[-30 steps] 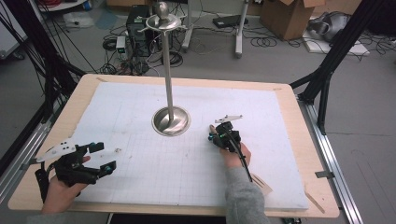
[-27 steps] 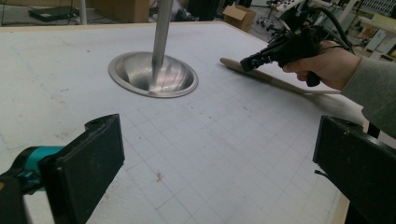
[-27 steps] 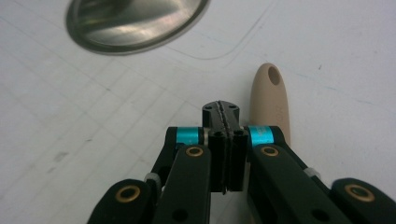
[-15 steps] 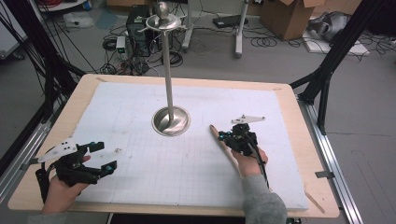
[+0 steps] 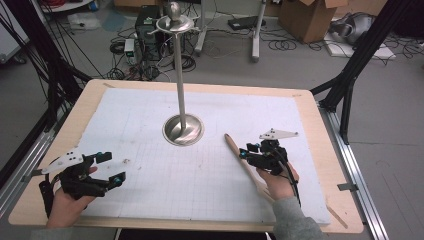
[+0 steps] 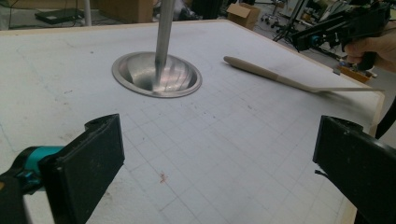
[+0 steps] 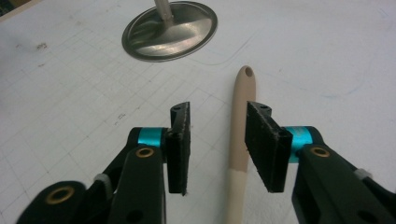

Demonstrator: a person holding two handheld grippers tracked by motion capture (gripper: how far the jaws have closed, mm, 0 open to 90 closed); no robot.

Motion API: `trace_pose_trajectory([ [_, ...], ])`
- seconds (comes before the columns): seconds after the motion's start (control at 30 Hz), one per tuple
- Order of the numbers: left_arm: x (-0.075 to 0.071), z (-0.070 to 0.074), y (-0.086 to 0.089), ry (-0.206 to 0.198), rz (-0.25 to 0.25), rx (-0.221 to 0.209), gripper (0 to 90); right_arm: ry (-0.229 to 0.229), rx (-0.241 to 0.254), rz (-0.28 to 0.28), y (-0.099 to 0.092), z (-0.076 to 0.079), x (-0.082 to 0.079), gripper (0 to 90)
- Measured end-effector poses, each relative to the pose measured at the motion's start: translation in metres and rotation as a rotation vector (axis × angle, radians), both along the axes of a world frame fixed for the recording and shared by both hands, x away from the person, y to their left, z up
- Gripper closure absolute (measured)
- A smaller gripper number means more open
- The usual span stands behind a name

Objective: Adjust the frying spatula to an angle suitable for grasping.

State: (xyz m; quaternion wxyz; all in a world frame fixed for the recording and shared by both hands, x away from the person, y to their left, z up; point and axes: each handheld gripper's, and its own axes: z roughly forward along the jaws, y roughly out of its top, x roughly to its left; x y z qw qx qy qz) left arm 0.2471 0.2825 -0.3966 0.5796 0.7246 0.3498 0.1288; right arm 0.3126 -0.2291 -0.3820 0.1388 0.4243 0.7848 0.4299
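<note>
bench [image 5: 325, 210]: white grid mat [image 5: 150, 130] | metal stand [image 5: 183, 129]: upright, mat centre, round base | floor far: cardboard box [image 5: 305, 17] right, cables [image 5: 125, 50] left

Even, bright light, faint shadows; near jaws look perhaps slightly soft.

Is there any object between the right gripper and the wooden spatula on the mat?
Nothing visible does. The right gripper hangs directly over the wooden spatula; its jaws, which have just been opening, stand apart with the handle lying on the mat under the gap. The metal stand is off to the side.
</note>
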Motion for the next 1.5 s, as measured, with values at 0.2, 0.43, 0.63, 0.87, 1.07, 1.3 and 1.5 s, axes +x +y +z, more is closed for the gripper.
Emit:
trace_pose_trajectory([
  [0.2, 0.000, -0.002, -0.001, 0.004, 0.000, -0.002, 2.4, -0.011, 0.033, 0.006, -0.007, -0.001, -0.004, 40.3],
  [0.43, -0.001, 0.001, -0.002, -0.021, 0.004, -0.007, 2.5, -0.027, 0.037, 0.000, -0.015, -0.004, -0.010, 25.8],
  [0.63, -0.002, 0.001, -0.004, -0.026, 0.010, -0.007, 2.5, -0.038, 0.068, -0.010, -0.023, -0.009, -0.015, 25.7],
  [0.87, -0.002, -0.001, -0.004, -0.018, 0.015, 0.000, 2.4, -0.044, 0.069, -0.010, -0.028, -0.011, -0.020, 25.7],
  [1.07, -0.004, -0.004, 0.001, -0.012, 0.030, 0.002, 2.5, -0.027, 0.063, -0.002, -0.027, -0.016, -0.018, 25.6],
  [1.3, -0.007, -0.004, 0.005, -0.011, 0.045, 0.002, 2.5, -0.005, 0.070, -0.008, -0.024, -0.021, -0.010, 25.6],
  [1.5, -0.008, -0.005, 0.005, -0.007, 0.047, 0.006, 2.5, 0.009, 0.066, -0.013, -0.023, -0.026, -0.007, 25.6],
])
